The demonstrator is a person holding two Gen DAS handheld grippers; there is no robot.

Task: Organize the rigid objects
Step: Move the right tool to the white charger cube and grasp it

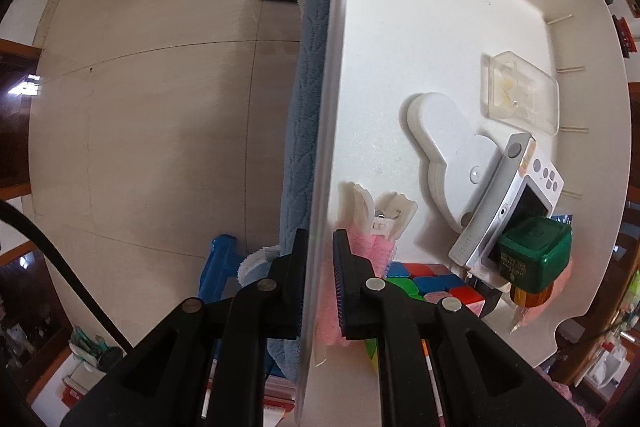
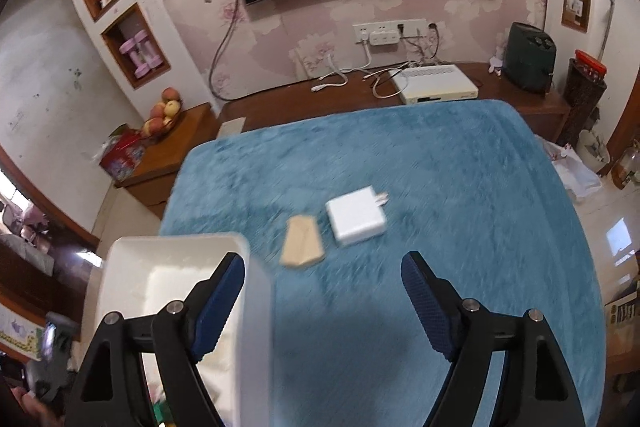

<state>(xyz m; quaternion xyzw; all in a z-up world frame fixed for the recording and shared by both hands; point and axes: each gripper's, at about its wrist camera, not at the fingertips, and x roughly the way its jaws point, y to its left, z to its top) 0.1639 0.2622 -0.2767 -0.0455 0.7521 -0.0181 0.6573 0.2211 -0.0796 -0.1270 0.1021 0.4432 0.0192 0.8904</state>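
bin wall (image 1: 320,107) between left fingers (image 1: 342,267) | charger (image 2: 355,215), tan block (image 2: 302,242) ahead

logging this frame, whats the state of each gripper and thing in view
left gripper: shut on bin wall
right gripper: open, holds nothing
bin: tipped, partly filled
camera: leaning in bin
charger: loose on blanket, prongs out
tan piece: flat on blanket

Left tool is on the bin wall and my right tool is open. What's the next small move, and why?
Probably ease the right tool forward to the white charger. It and the tan block lie outside the white bin on the blue blanket; the charger sits nearer the open tool's centre line. The left tool straddles the bin wall, steadying it.
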